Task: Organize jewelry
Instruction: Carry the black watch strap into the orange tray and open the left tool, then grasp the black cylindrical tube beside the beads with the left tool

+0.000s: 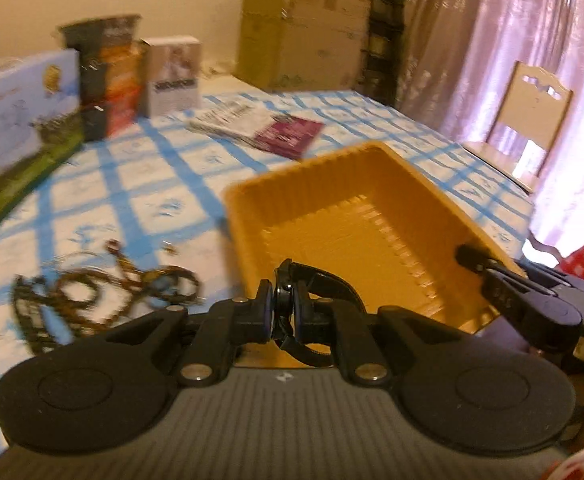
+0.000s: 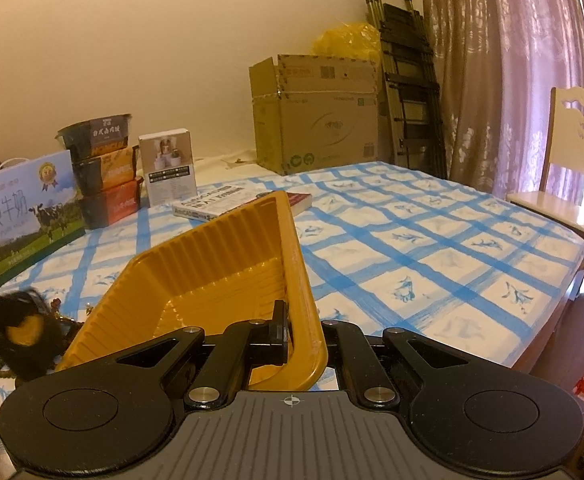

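my left gripper [image 1: 283,312] is pinching a black watch [image 1: 292,304] by its small round case, the strap looping off to one side, just above the near edge of the yellow tray [image 1: 292,208]. the watch looks light and stiff at the case, floppy at the strap, so the case is the place to grip. my right gripper [image 2: 304,344] is clamped on the tray's thin near rim; that plastic looks flimsy and bendy. the tangled bead necklaces [image 1: 104,292] lie on the checked tablecloth [image 1: 92,200] beside the tray, slippery and snag-prone
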Demonstrator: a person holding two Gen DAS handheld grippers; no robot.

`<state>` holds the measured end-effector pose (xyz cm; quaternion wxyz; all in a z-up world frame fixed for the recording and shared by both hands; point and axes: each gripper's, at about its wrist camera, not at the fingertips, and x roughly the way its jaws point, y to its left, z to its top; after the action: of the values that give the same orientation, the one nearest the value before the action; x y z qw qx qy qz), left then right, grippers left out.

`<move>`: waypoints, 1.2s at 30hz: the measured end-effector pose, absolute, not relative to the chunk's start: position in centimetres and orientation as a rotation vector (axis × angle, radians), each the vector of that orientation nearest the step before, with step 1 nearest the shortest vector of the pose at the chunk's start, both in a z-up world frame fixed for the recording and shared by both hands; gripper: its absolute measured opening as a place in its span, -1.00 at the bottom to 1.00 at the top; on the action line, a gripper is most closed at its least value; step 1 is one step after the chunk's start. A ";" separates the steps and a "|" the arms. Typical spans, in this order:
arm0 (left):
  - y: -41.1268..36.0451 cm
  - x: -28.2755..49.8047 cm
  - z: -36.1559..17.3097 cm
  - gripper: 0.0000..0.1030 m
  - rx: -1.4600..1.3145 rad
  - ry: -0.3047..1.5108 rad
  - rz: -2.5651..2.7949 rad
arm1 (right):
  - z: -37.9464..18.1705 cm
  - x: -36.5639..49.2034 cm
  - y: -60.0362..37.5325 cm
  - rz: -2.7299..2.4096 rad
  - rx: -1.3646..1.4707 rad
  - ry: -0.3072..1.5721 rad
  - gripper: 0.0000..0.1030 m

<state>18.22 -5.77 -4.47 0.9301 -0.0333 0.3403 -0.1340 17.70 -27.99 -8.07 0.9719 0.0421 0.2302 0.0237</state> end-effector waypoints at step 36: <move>2.7 17.1 -8.4 -0.33 -0.023 0.785 -0.082 | -8.1 17.6 -28.9 0.027 0.057 0.465 -0.90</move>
<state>17.05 2.72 -8.42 0.9230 -0.0112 0.3825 -0.0399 17.56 -28.94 -8.10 0.9727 0.0280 0.2301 0.0133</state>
